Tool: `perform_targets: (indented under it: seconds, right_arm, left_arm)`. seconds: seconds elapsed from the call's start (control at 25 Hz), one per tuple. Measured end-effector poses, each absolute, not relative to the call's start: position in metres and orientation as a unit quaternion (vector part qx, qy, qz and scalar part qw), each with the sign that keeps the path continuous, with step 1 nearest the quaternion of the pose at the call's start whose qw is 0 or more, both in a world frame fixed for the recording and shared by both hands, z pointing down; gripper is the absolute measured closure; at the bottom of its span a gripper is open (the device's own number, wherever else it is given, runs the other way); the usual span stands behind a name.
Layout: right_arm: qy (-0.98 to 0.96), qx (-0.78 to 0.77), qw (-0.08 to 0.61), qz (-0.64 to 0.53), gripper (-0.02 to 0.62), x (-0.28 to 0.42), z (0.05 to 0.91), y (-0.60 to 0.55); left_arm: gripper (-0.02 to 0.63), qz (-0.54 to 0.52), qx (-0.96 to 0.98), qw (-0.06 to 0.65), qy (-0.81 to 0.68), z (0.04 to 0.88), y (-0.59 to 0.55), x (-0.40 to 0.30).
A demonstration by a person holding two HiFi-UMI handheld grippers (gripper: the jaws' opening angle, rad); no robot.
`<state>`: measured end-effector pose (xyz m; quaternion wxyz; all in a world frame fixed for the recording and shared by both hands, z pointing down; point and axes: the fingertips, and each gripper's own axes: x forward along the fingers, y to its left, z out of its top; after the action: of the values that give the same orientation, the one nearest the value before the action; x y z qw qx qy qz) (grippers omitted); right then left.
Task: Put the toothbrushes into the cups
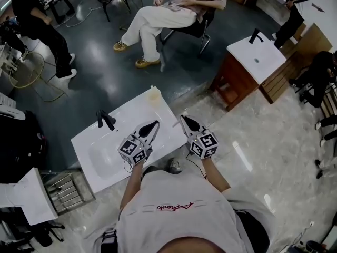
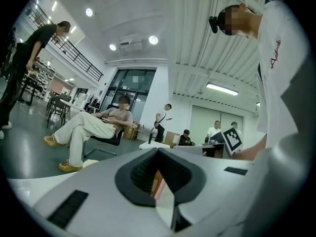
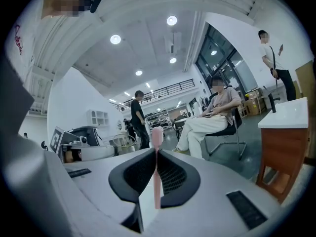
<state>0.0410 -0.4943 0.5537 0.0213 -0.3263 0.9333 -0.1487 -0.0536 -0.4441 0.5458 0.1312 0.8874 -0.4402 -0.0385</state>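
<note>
Pink toothbrush (image 3: 157, 137) is pinched upright in the right hand-held gripper (image 3: 157, 154), head above its tips. Light, stiff, slick plastic that probably pivots, so grip the handle. Left hand-held gripper (image 2: 158, 151) is closed at the tips, contents unclear. Cup (image 1: 154, 95) sits ahead of both.

Both forearms (image 1: 134, 181) reach forward, holding the claws level and side by side: left claw (image 1: 152, 126) with jaws together, right claw (image 1: 185, 121) pinching a pink toothbrush (image 3: 157, 167) upright.
</note>
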Motion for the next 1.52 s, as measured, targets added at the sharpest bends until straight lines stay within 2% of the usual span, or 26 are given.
perform_targets:
  seconds: [0.4,1.04,1.52]
  right_arm:
    - [0.93,-0.327,0.018,-0.165,0.589,0.024,0.566,-0.507]
    - [0.918,-0.341,-0.024,-0.203,0.589,-0.027,0.599,-0.499]
    - [0.913,-0.339,-0.049,-0.222,0.589,-0.045,0.624,-0.496]
  left_arm:
    - [0.592,-0.031,0.878,0.148,-0.455,0.56,-0.453,-0.08]
    - [0.592,-0.041,0.877,0.199,-0.435,0.593,-0.459,-0.123]
    - [0.592,-0.036,0.87,0.239,-0.43,0.624,-0.436,-0.129]
